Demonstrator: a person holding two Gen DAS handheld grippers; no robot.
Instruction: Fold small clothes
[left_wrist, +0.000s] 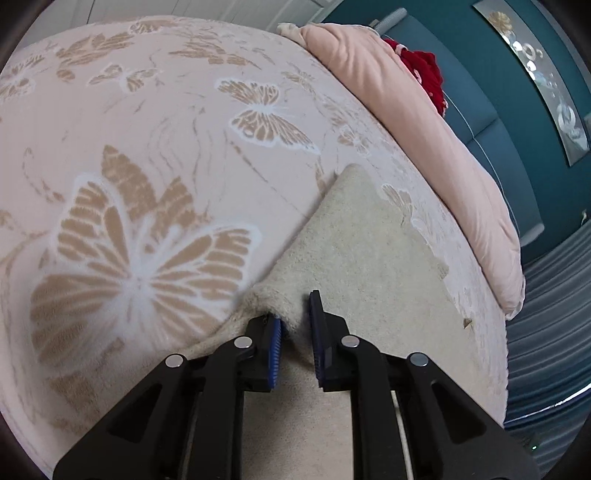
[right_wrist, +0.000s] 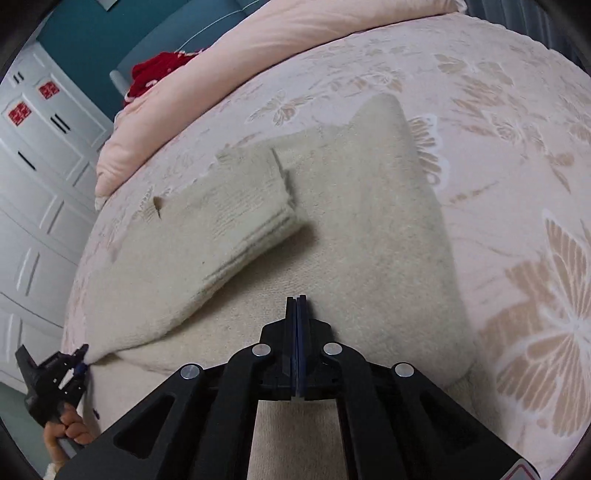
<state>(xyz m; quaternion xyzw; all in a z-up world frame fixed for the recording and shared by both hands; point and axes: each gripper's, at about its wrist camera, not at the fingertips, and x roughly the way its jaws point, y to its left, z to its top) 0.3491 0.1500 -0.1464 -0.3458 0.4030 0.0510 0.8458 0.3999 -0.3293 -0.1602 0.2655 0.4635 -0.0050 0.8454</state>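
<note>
Cream knit sweater (right_wrist: 369, 221) lies spread on the bed (left_wrist: 147, 129), near the edge closest to me, on the pink butterfly bedspread (right_wrist: 517, 110). One sleeve (right_wrist: 236, 206) is folded in across the body, ribbed cuff pointing toward the middle. In the left wrist view the sweater's far corner (left_wrist: 354, 177) comes to a point on the bedspread, approx halfway up the bed.

My left gripper (left_wrist: 297, 332) has a bunch of the sweater's edge between its blue pads; there's a narrow gap w/ fabric pinched up in it, and the left pad is pressed into the knit. From the right wrist view that same gripper (right_wrist: 79, 360) sits at the sweater's near-left corner by the bed's edge, fabric pulled to a tip at the fingers, and a bare hand (right_wrist: 68, 428) grips its handle.

My right gripper (right_wrist: 297, 317) is over the sweater's body near the hem, pads pressed flat together. Can't tell if any cloth is caught between them; none shows.

Further out: pink pillow (left_wrist: 424, 129) runs along the bed's far side, w/ a red cloth (left_wrist: 424, 70) behind it against the teal headboard (left_wrist: 498, 122). White cabinet doors (right_wrist: 44, 166) stand beyond the bed's left edge.
</note>
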